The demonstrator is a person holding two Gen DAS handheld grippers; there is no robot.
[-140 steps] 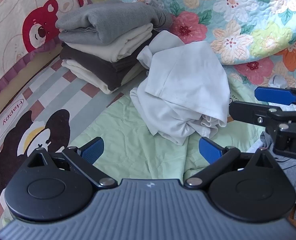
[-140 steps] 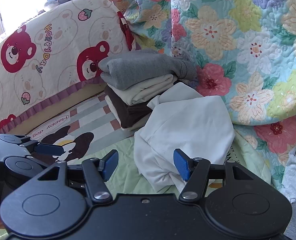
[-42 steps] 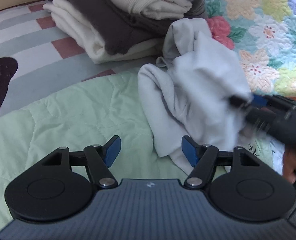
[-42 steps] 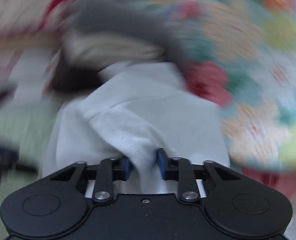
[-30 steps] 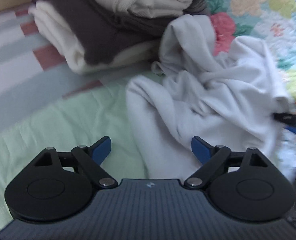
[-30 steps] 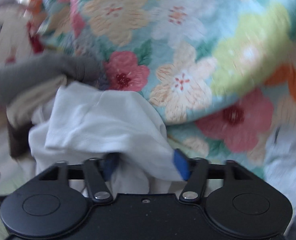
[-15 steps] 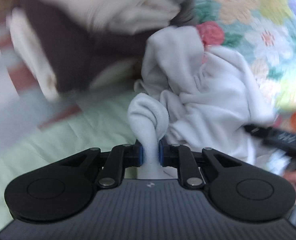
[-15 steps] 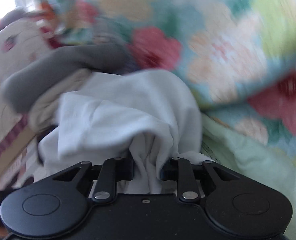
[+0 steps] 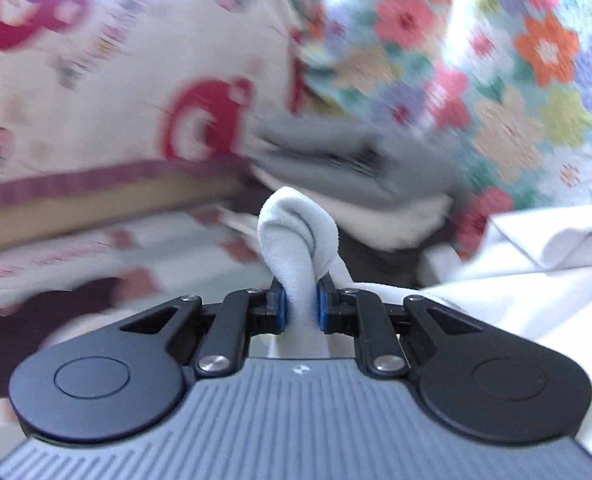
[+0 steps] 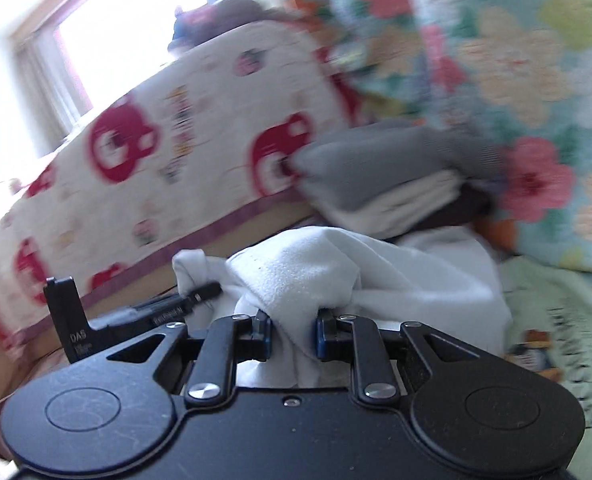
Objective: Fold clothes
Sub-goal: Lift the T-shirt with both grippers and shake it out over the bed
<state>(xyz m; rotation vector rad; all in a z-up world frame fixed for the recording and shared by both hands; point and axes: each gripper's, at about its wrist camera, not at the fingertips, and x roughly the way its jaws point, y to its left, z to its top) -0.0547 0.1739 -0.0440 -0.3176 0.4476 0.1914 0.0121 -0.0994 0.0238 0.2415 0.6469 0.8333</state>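
the left tool (image 9: 299, 307) and right tool (image 10: 292, 336) each pinch a bunch of the garment (image 10: 415, 280). behind it sits the folded stack (image 10: 391, 176), between the bear cushion (image 10: 184, 152) on its left and the flower quilt (image 10: 535, 80) on its right.

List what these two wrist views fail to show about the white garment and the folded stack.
- White garment: type and outline unreadable; bunched in both views, cut by the left view's right edge.
- Folded stack: lower layers hidden behind the garment, motion-blurred.
- Left gripper and right gripper: pinched edges unidentifiable.
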